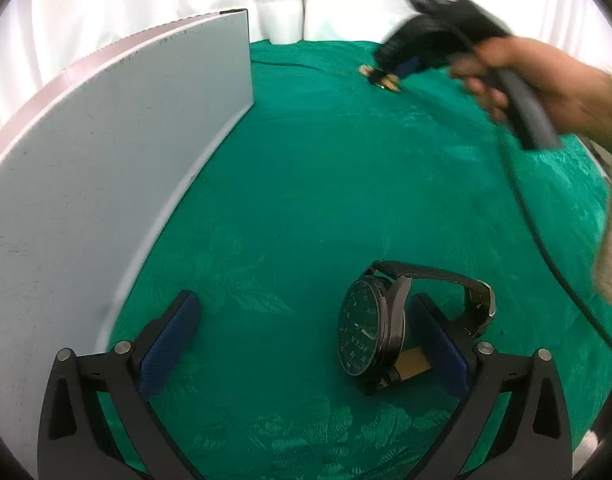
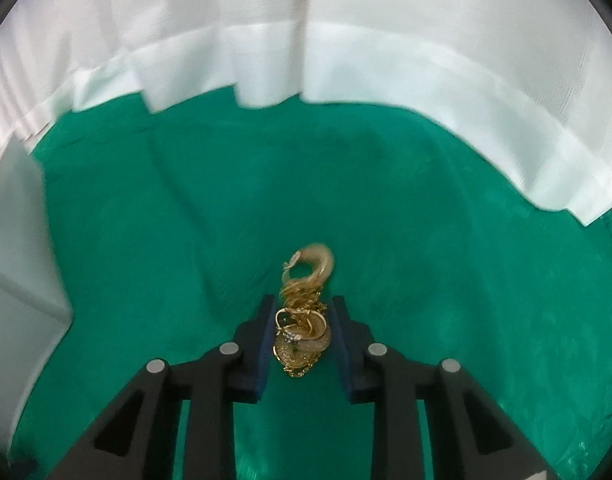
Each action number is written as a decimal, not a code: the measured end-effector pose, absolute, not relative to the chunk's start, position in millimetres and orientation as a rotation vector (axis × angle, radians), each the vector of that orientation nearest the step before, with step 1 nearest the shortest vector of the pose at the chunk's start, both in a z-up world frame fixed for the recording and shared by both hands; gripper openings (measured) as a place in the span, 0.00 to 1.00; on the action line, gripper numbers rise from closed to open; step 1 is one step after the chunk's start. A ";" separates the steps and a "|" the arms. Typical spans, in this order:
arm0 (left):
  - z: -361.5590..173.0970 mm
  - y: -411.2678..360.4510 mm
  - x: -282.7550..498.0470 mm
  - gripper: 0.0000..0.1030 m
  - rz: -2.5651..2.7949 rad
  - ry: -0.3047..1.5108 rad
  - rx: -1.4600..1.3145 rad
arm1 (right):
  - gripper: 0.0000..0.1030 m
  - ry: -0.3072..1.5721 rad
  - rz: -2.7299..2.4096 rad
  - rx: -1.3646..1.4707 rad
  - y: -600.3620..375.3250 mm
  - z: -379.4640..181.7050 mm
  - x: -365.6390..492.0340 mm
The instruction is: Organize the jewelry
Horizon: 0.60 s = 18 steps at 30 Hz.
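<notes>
Left tongs point(image 1: 306, 344) stand spread wide w/ nothing gripped, pointing down at a worktop covered in green patterned cloth point(image 1: 346, 184). A dark wristwatch point(image 1: 376, 328) sits on its edge on the cloth just inside the right-hand blue pad point(image 1: 438, 352), dial facing the gap, black strap looping behind that pad; whether case and pad touch can't be told. A small tan block lies under the watch. On the left, a white panel point(image 1: 118, 152) stands upright on the cloth.

Right tongs point(image 2: 304, 320) are narrowed round a heap of gold jewelry point(image 2: 302, 334) (rings and chain tangled, a gold tail curling away ahead), which lies on the cloth btwn the two blue pads; the pads look close against it, but a firm pinch isn't clear. From the left wrist view, a person's hand point(image 1: 522, 76) holds these tongs at the far side, well apart from the watch. White curtain point(image 2: 346, 40) hangs behind the worktop.
</notes>
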<state>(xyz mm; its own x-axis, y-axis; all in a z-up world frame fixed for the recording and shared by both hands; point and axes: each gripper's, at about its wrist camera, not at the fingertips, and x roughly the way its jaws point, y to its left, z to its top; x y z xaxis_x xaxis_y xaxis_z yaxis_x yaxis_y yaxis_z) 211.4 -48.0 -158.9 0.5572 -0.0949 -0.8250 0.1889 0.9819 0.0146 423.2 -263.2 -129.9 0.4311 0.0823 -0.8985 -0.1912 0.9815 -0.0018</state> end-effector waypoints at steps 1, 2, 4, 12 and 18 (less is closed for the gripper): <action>-158.9 -48.0 211.4 0.99 -0.168 0.966 0.106 | 0.26 1.122 0.182 -0.109 -265.3 -130.2 415.0; -159.1 -48.1 211.8 0.99 -0.168 0.966 0.106 | 0.26 1.139 0.199 -0.098 -268.6 -131.0 402.3; -158.9 -48.1 211.5 0.99 -0.168 0.966 0.106 | 0.26 1.181 0.249 -0.067 -275.2 -130.9 368.2; -159.1 -48.3 211.9 0.99 -0.167 0.966 0.107 | 0.27 1.250 0.345 -0.023 -287.7 -128.3 218.0; -155.8 -46.4 210.3 0.99 -0.193 0.985 0.108 | 0.57 1.132 0.271 0.083 -297.2 -122.2 164.4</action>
